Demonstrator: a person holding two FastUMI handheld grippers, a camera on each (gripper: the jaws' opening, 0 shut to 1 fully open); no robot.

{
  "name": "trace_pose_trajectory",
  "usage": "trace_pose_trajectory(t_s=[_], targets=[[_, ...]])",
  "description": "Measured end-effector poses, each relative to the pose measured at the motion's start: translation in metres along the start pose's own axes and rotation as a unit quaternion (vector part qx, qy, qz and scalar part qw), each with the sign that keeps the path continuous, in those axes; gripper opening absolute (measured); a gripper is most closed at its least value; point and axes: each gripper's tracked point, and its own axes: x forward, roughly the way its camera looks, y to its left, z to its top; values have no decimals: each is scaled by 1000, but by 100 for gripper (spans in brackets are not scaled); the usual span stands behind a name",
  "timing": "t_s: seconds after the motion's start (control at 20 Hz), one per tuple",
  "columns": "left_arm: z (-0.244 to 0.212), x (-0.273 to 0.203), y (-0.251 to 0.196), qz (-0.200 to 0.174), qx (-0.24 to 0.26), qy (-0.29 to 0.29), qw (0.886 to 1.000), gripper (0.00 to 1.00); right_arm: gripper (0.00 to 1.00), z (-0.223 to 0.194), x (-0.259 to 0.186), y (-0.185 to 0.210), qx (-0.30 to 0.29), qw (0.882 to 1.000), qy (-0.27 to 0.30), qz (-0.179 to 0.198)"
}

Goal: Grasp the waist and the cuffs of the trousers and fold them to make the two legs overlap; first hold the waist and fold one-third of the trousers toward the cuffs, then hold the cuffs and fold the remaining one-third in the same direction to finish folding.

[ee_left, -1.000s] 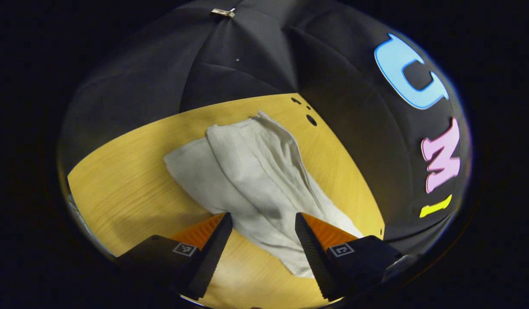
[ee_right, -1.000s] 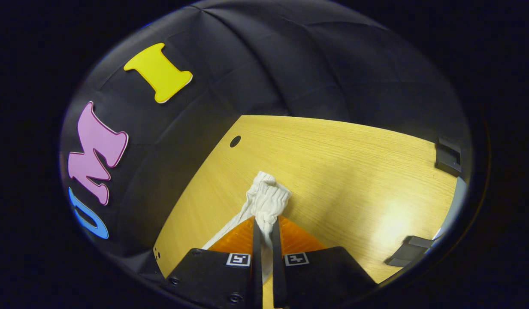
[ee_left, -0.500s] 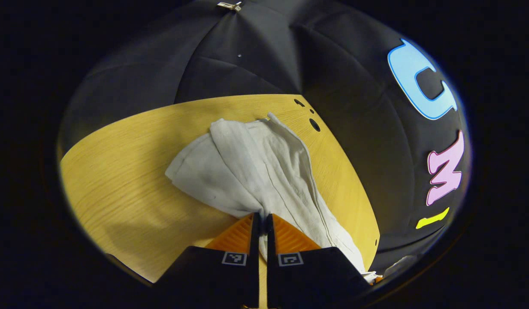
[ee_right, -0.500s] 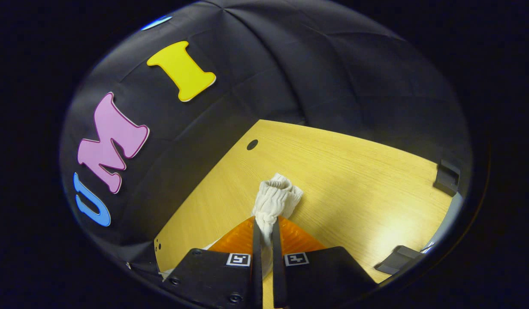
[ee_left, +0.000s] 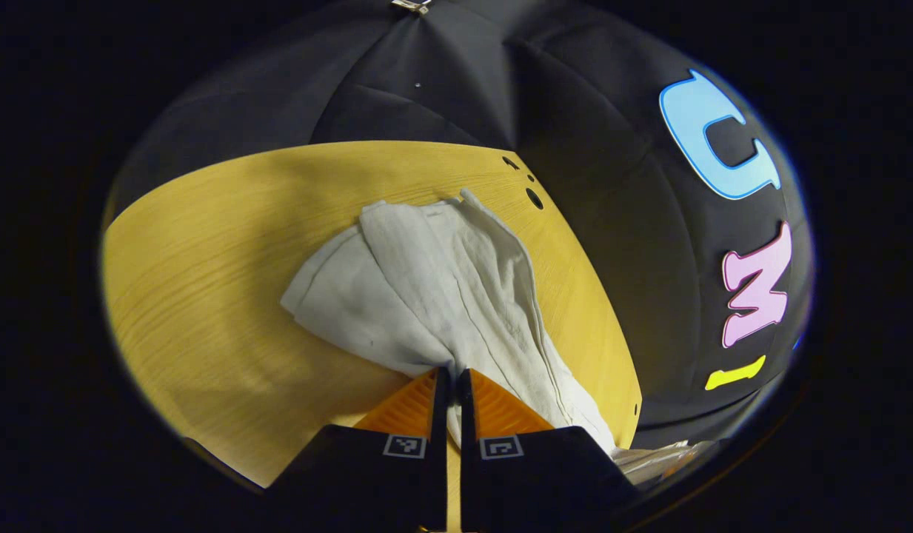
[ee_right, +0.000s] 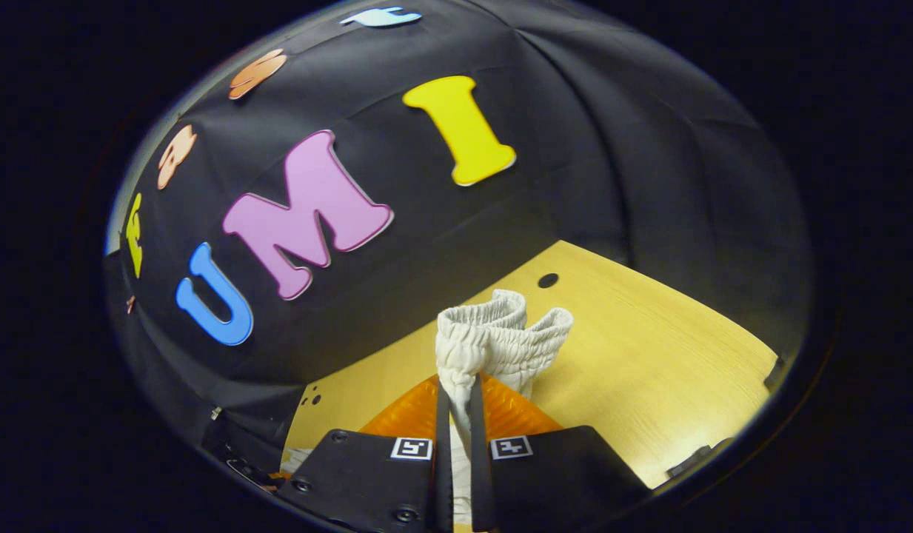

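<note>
Off-white trousers (ee_left: 434, 289) lie spread on the yellow wooden table (ee_left: 204, 296) in the left gripper view, the two legs fanning away toward the far edge. My left gripper (ee_left: 451, 381) is shut on the near end of the cloth, which is pinched between its fingers. In the right gripper view the gathered elastic waist (ee_right: 500, 337) bunches up above my right gripper (ee_right: 456, 392), which is shut on it and holds it raised over the table (ee_right: 649, 355).
Round holes (ee_left: 534, 198) mark the table's far corner near the black cloth wall. Another hole (ee_right: 548, 280) lies beyond the raised waist. A small dark clamp (ee_right: 689, 460) sits at the table's right edge.
My left gripper went from open around the cloth to shut on it. My right gripper lifted and tilted upward with the waist, so more wall and less table show.
</note>
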Motion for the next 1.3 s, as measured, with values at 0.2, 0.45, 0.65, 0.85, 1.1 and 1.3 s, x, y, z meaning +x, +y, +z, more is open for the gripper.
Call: trace_pose_trajectory(t_s=[0.2,0.45,0.65,0.85,1.1,1.3], targets=[[-1,-1,-1,4,19,3,1000,12,14,-30,8,85,-67,995,30,73],[0,-2,-1,4,23,3,1000,13,13,-111,20,167,-146,973,98,152],[1,-2,-1,2,20,3,1000,13,14,-185,27,195,-222,945,159,182],[0,0,-2,0,22,6,1000,12,14,-239,36,204,-271,917,206,209],[-1,0,-2,-4,20,5,1000,12,33,-286,27,190,-257,881,325,230],[-1,0,-2,-11,15,6,1000,12,72,-301,7,191,-195,875,369,246]])
